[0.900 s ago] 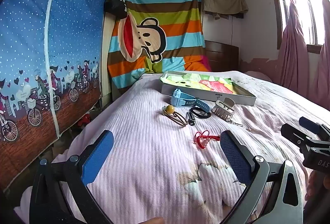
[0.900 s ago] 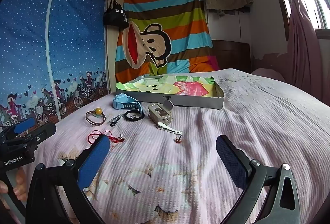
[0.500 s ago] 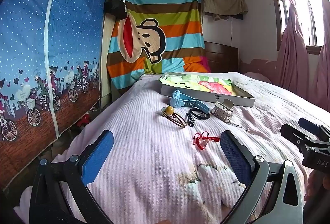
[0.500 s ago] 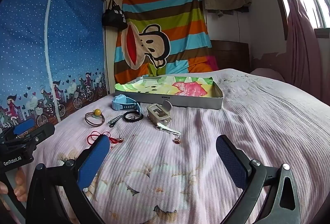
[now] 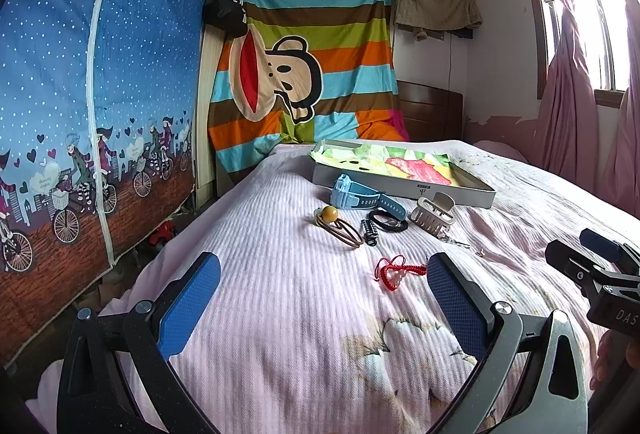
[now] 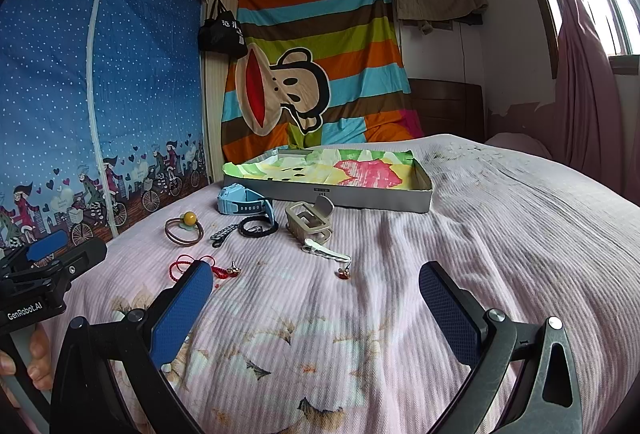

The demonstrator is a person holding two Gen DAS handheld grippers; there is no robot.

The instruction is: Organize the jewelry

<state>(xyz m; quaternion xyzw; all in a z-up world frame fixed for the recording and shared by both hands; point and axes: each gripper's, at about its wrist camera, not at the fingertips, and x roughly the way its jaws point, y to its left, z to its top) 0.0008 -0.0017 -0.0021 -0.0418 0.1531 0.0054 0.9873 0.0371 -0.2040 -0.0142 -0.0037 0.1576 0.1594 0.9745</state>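
Note:
Jewelry lies on a pink bedspread in front of a shallow grey tray (image 5: 400, 188) (image 6: 348, 196) lined with colourful paper. There is a blue watch (image 5: 360, 194) (image 6: 244, 200), a brown bangle with a yellow bead (image 5: 338, 224) (image 6: 185, 228), a black hair tie (image 5: 388, 222) (image 6: 258, 226), a beige claw clip (image 5: 434, 212) (image 6: 310, 220), a silver clip (image 6: 326, 252), a red cord bracelet (image 5: 394, 270) (image 6: 188, 264) and small earrings (image 6: 344, 272). My left gripper (image 5: 324, 274) is open above the bed, short of the red bracelet. My right gripper (image 6: 316, 286) is open, short of the earrings.
A blue fabric wardrobe (image 5: 92, 94) stands along the bed's left edge. A striped monkey blanket (image 5: 304, 74) hangs behind the tray. Pink curtains (image 5: 576, 94) hang at the right. The other gripper shows at each view's side: the right one (image 5: 600, 270), the left one (image 6: 44, 274).
Both grippers have drifted slightly; the scene is almost unchanged. Nothing was picked up or released.

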